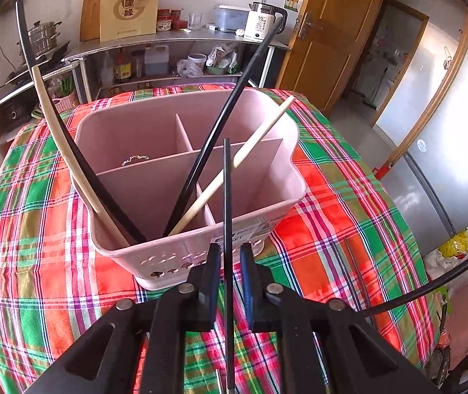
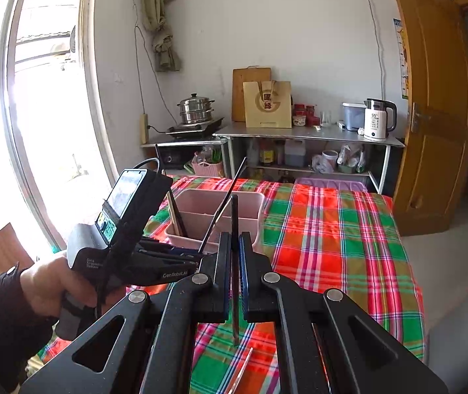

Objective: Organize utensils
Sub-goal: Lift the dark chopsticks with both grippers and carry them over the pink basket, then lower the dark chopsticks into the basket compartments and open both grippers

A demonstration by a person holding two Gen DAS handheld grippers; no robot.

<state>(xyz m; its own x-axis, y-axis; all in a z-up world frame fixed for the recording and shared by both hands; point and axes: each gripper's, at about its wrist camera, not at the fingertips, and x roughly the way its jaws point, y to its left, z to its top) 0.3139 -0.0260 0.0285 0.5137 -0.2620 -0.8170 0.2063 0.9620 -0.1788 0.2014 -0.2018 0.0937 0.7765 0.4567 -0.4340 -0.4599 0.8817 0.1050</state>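
Left tongs pinching a black chopstick upright just before the pink holder on the plaid surface. Right tongs pinching another dark chopstick; four chopsticks leaning in the holder's front compartments

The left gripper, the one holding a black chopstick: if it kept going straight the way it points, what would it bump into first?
Probably the near wall of the pink plastic utensil holder, directly ahead of the left gripper. The thin black chopstick it clamps would likely arrive first, near the rim; depth is hard to judge here.

Standing on the counter: utensil holder; leaning inside its near compartments, four chopsticks; behind it, shelf.
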